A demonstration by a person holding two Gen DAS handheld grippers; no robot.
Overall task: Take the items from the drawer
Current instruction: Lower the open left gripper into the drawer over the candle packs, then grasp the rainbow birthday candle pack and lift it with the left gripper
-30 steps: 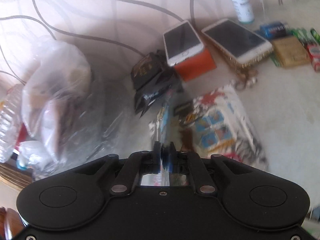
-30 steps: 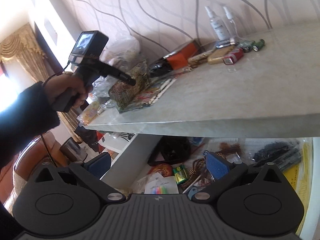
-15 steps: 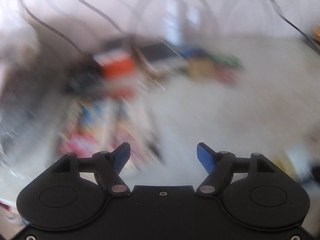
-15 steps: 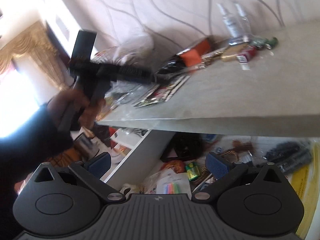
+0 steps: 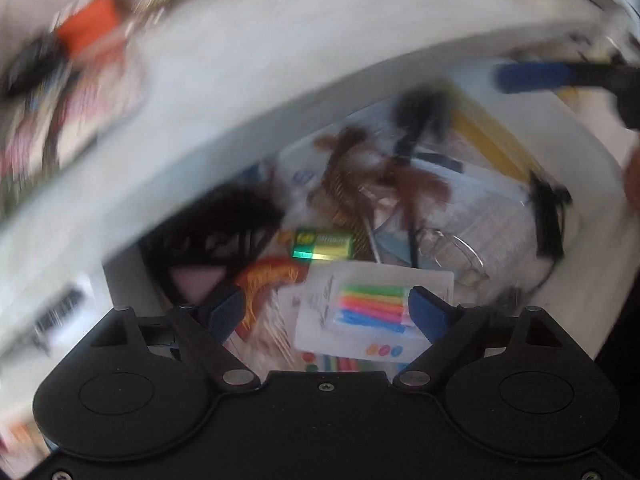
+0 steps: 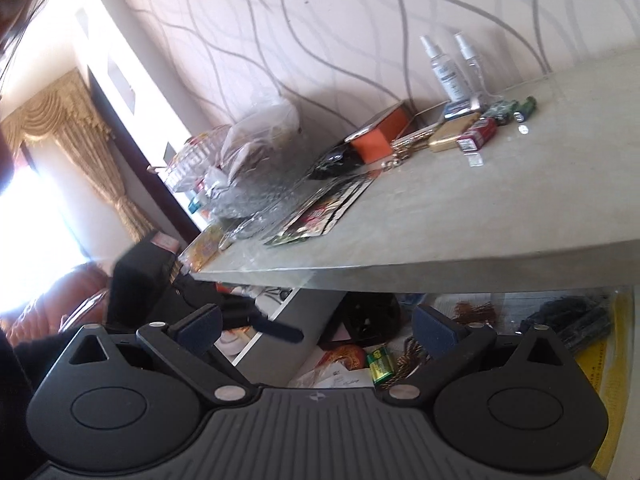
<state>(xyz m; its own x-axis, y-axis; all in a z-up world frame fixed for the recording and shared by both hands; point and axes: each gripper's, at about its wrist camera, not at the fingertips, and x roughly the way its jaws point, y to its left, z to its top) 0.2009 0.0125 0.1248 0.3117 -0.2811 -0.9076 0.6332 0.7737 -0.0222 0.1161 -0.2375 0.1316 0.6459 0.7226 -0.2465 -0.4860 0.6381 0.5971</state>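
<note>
My left gripper point(image 5: 326, 312) angles down over the open white drawer point(image 5: 568, 148), jaws opening, empty, straddling the white card of rainbow sticks point(image 5: 372, 312) lower centre. My right gripper point(image 6: 316, 326) waits wide, empty.

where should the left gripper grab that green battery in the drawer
Across its short sides, coming from above. The green battery lies flat and level atop the drawer's clutter, long axis left-right, its top face exposed. The left gripper, jaws opening, holds nothing.
</note>
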